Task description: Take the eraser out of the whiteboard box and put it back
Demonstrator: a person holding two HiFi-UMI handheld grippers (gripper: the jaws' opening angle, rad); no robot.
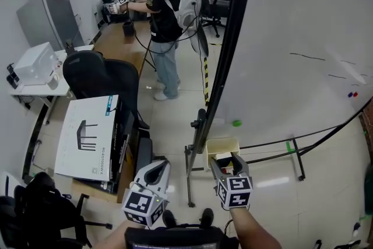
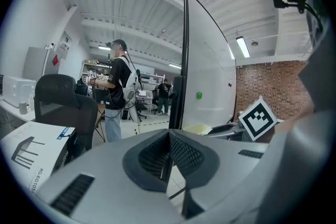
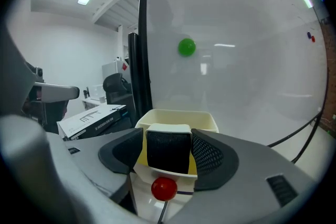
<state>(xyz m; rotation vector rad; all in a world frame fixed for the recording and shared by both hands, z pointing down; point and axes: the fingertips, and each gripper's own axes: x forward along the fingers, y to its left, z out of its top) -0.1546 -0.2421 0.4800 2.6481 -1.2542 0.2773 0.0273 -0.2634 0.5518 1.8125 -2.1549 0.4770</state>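
Cream plastic, the box (image 1: 223, 144) sat by the whiteboard's (image 1: 291, 38) lower edge in the head view. The right gripper (image 1: 229, 161) reached into it, and the left gripper (image 1: 156, 171) was apart to the left. The left gripper view showed its jaws together, nothing between them. The right gripper view showed its jaws clamped on the eraser (image 3: 168, 150), which stood upright in the box behind a red ball (image 3: 164, 189).
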